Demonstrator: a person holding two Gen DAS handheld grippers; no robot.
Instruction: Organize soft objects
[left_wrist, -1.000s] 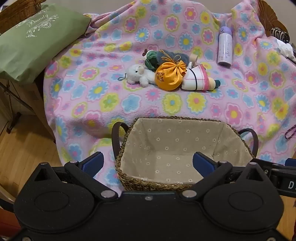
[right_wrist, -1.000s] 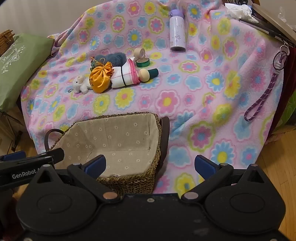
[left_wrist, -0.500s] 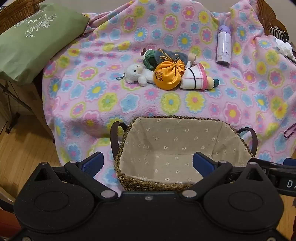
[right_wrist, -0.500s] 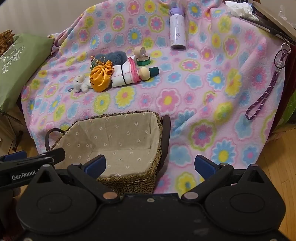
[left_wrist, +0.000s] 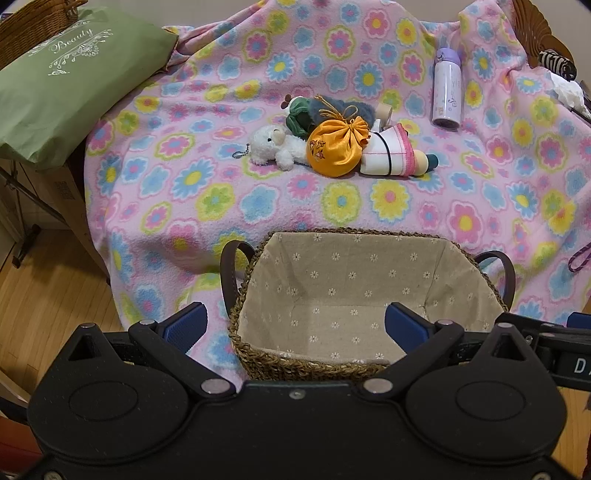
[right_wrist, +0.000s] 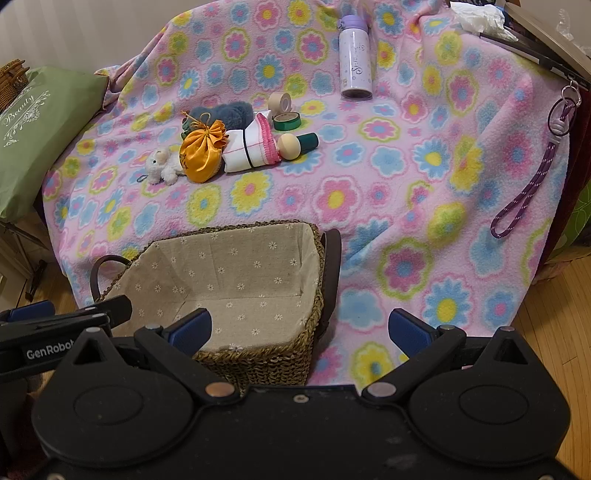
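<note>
I hold both grippers, left (left_wrist: 294, 321) and right (right_wrist: 300, 326), with fingers spread wide and empty, at the basket (left_wrist: 369, 236). The soft toys, lamb (left_wrist: 271, 146) and orange pouch (left_wrist: 334, 151), lie clustered on the blanket (right_wrist: 406, 206) beyond.

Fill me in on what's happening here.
A person holds two tongs, the left tongs and right tongs, both open and empty, over a lined wicker basket with nothing in it. The soft things are not yet sorted: a white plush lamb, an orange satin pouch and a rolled white cloth lie bunched together on the flowered blanket beyond the basket.
</note>
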